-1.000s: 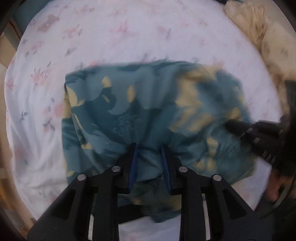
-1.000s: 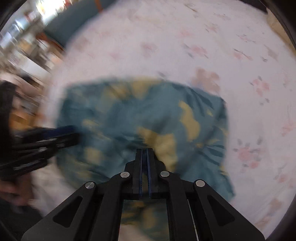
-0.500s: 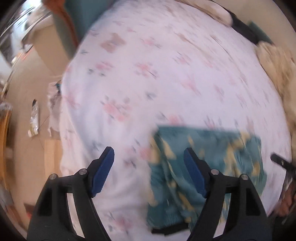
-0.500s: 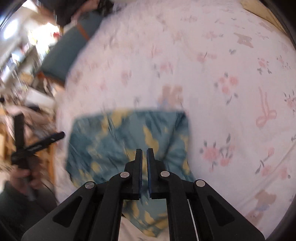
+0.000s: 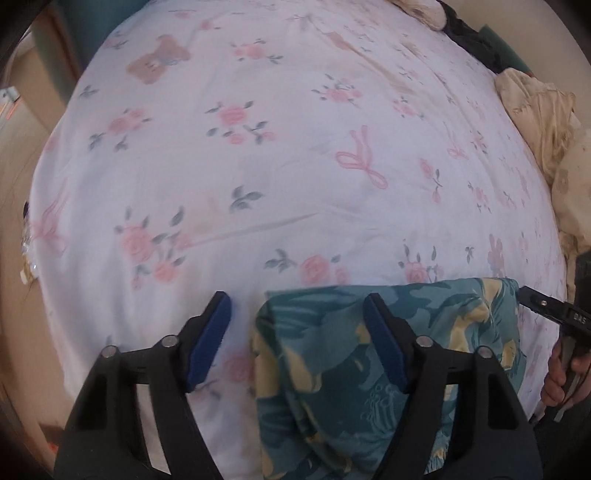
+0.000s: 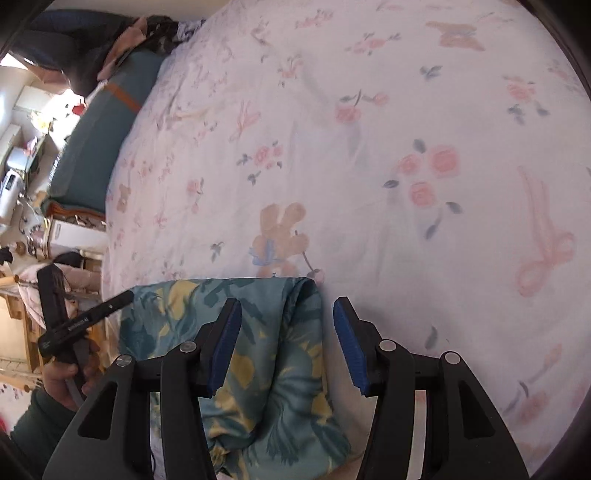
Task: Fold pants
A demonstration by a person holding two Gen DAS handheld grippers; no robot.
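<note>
The teal pants with yellow flower print [image 5: 332, 373] lie folded into a compact rectangle on the white floral bedsheet [image 5: 258, 166], near its front edge. My left gripper [image 5: 299, 347] is open and empty above the pants' left edge. The right gripper's tip [image 5: 543, 306] shows at the pants' right side in this view. In the right wrist view the pants [image 6: 266, 369] lie below my right gripper [image 6: 284, 343], which is open and empty over their right fold. The left gripper [image 6: 81, 321] shows at the left there.
Cream bedding [image 5: 543, 110] is bunched at the bed's right side. A dark garment [image 5: 469, 33] lies at the far corner. A teal bed end [image 6: 96, 136] and cluttered furniture [image 6: 22, 177] stand off the bed's left. The sheet stretches far beyond the pants.
Both grippers let go of the pants and opened, the left before the right. Both pulled back and up from the cloth, which now lies folded and still.
</note>
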